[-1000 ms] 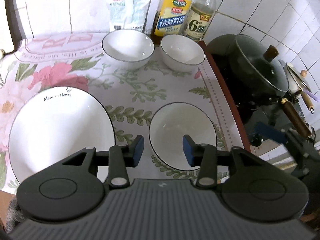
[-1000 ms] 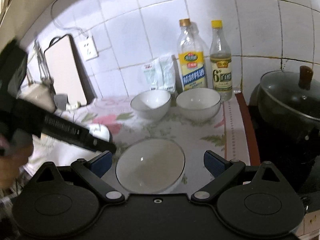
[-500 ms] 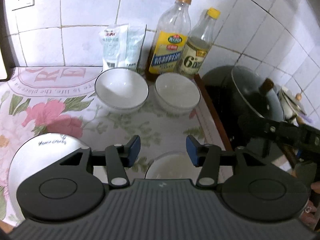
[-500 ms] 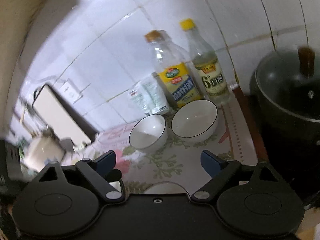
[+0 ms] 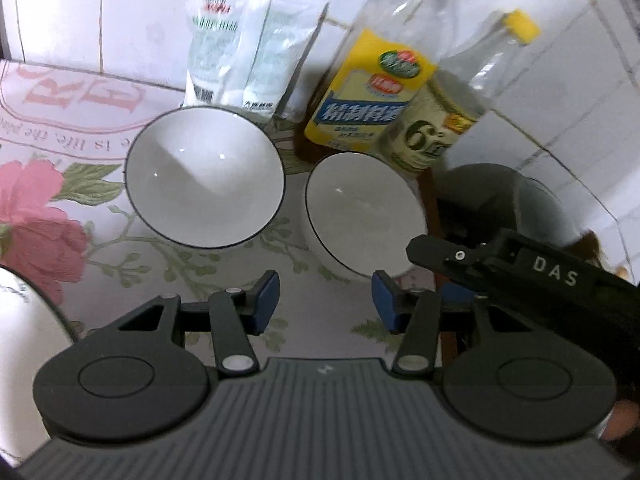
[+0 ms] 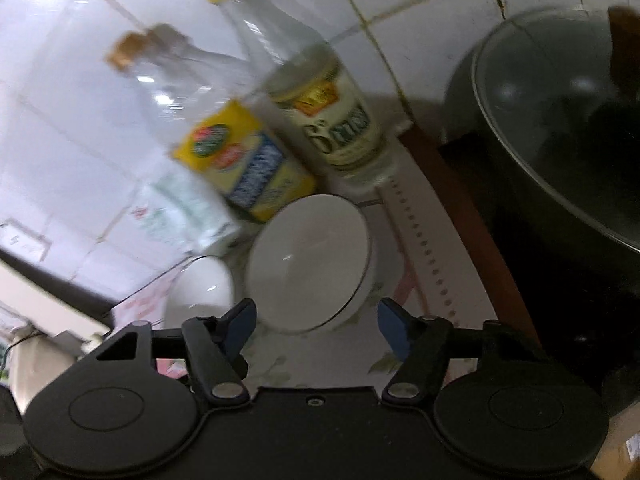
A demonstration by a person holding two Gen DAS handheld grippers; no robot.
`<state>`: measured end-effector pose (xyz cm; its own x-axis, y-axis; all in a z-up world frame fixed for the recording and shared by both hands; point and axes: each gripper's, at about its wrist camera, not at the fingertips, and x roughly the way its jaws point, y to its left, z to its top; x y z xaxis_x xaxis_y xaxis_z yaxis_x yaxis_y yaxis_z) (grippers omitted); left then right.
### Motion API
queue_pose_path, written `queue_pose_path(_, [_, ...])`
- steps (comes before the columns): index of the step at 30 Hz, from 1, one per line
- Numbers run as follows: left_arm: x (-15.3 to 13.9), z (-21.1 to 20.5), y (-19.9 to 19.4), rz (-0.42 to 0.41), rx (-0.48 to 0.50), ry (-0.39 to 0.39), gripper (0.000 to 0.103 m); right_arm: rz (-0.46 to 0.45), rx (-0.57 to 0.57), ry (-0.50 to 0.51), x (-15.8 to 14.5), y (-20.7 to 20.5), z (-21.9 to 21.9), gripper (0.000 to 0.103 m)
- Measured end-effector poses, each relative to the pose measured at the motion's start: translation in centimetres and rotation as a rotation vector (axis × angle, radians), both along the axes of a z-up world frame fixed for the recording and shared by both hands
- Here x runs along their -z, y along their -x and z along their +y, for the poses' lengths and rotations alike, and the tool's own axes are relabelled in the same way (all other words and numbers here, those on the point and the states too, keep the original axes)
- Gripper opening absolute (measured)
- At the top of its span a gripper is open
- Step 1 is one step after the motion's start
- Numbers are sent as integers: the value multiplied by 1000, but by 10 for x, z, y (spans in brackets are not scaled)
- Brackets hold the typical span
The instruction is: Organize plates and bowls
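Two white bowls with thin dark rims stand side by side on the flowered cloth (image 5: 160,264) near the wall: a left bowl (image 5: 204,176) and a right bowl (image 5: 360,216). My left gripper (image 5: 324,300) hovers open just in front of the gap between them, with nothing between its pads. My right gripper (image 6: 316,322) is closing; the right bowl (image 6: 308,264) has its near rim between the blue pads, which stand apart from it. In the left wrist view the right gripper's black body (image 5: 520,268) reaches in beside that bowl. A white plate's edge (image 5: 24,328) shows at far left.
Behind the bowls stand a yellow-labelled oil bottle (image 5: 372,92), a vinegar bottle (image 5: 436,132) and a white packet (image 5: 232,44) against the tiled wall. Right of the table's brown edge (image 6: 460,200) sits a dark pot with a glass lid (image 6: 560,120).
Both grippers moved forward and down toward the two back bowls; the near bowl dropped out of view. The right gripper rolled and its jaws narrowed around the right bowl.
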<state>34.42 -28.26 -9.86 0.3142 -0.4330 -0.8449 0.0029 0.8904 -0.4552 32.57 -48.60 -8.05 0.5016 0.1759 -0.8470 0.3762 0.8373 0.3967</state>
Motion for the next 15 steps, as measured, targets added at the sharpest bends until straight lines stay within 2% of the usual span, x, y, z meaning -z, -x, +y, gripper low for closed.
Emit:
queue_pose_path(4, [15,-11,-12,-1,-22,-37,47,18,4,86,15,-14,-3,62])
queue_pose_path(7, [23,-18,-20,-2,-9,-90,45,26,36,76,25,-19,-10,53])
queue_pose_path(10, [31,-20,-26,18,-16,-87,42,26,43,52,33,-24,-12,43])
queue_pose_path(13, [33,-22,-30,4,-13,-83,36,46,45,54,40,-27,-11,35])
queue_pose_path(15, [37,-23,-33,15,-11,-90,28,59,57,65,44,-28,-10,27])
